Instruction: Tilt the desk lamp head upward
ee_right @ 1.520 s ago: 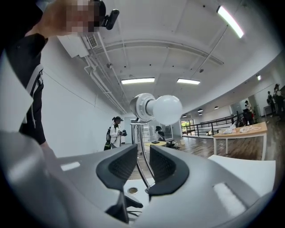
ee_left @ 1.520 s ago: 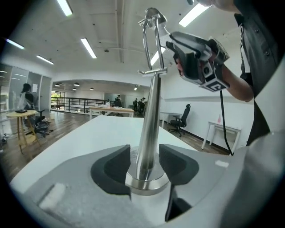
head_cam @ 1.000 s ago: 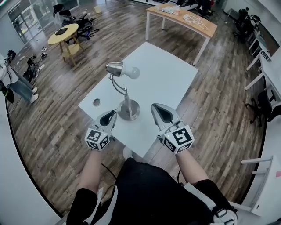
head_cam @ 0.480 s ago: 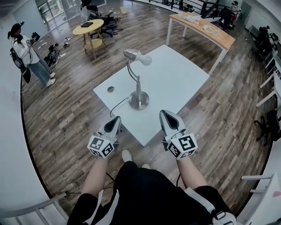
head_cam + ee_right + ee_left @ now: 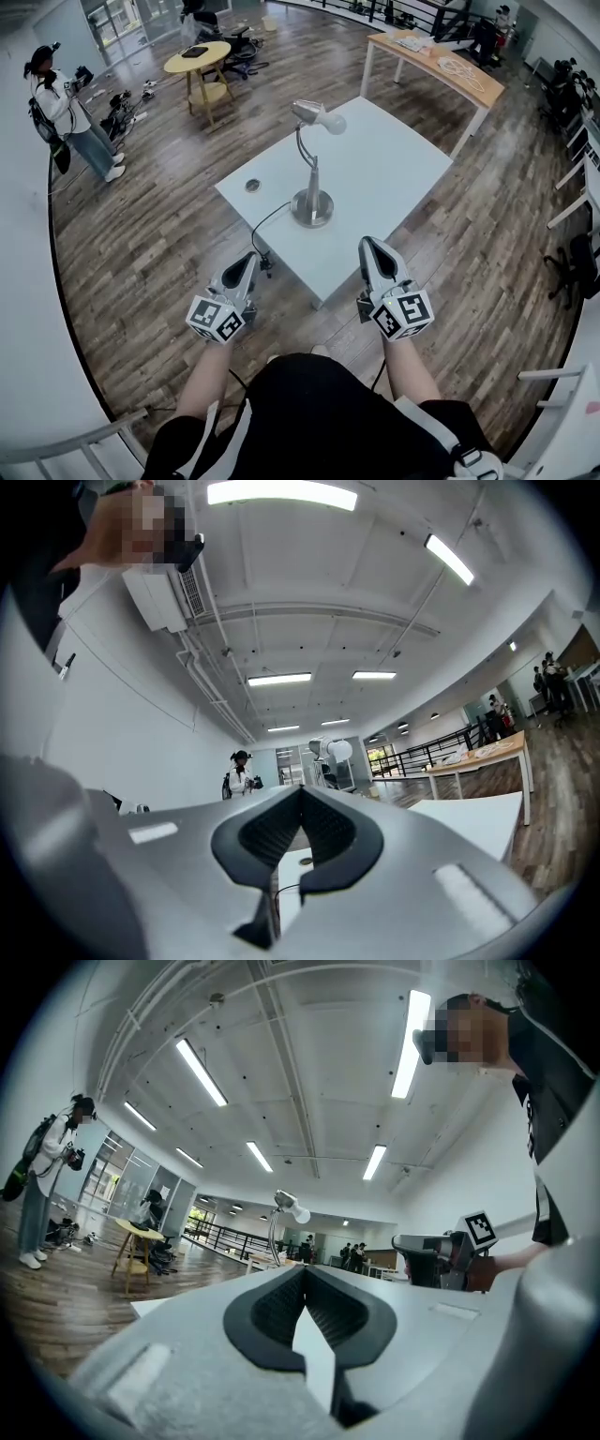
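Both grippers hang short of the near edge of the white table [image 5: 394,178], well apart from the lamp [image 5: 311,183]. The left gripper [image 5: 249,257] has its jaws pressed together with nothing between them, and so does the right gripper [image 5: 367,244].

The lamp stands upright on its round base [image 5: 312,208] near the middle of the table. Its head [image 5: 307,112] sits at the top of a curved neck, with a bare bulb [image 5: 331,122] sticking out toward the right.

I see 3 likely risks:
- The head sits high over a small base, so a push on it with no second gripper steadying the base could probably slide or tip the lamp.
- The bulb is exposed, so a jaw aimed a little too far right would strike glass instead of the metal shade.
- The cord [image 5: 265,225] trails off the near left edge, close to the left gripper, and could snag on a forward reach and drag the lamp.
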The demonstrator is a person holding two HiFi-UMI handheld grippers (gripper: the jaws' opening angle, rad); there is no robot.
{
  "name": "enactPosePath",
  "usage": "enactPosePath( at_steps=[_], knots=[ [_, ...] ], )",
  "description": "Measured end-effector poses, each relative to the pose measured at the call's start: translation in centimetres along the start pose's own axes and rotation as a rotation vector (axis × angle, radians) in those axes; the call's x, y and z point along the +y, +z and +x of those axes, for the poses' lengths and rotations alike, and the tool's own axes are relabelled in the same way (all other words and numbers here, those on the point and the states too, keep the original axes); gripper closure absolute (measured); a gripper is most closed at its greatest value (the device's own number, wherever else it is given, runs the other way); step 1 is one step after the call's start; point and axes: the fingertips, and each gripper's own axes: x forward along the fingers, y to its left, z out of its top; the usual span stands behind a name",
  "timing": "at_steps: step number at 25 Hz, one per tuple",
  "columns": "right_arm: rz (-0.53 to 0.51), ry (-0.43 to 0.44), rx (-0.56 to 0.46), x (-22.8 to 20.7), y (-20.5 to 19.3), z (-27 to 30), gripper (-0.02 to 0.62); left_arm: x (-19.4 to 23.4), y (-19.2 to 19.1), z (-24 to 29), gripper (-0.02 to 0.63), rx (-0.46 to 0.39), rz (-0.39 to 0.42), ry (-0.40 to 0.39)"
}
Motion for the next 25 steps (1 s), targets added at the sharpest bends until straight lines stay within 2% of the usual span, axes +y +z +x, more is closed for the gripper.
enactPosePath(
  at_steps=[8, 12, 14, 25],
  knots=[
    [0.009, -0.049, -0.001, 2.1, -1.8, -1.2, 0.591, 1.6, 1.9, -3.2, 0.606, -0.024, 0.002, 0.043],
    [-0.016, -0.058, 0.003, 2.7, -2.1, -1.7, 0.591, 2.0, 1.8, -3.8, 0.606, -0.040, -0.027, 0.046],
    [-0.038, -0.071, -0.001, 2.6, -2.0, -1.9, 0.591, 1.9, 1.9, -3.6, 0.606, -0.055, -0.040, 0.038],
    [-0.052, -0.107, -0.007, 2.1, -1.7, -2.2, 0.591, -0.1, 3.0, -2.2, 0.606, -0.047, 0.014, -0.026]
  ],
)
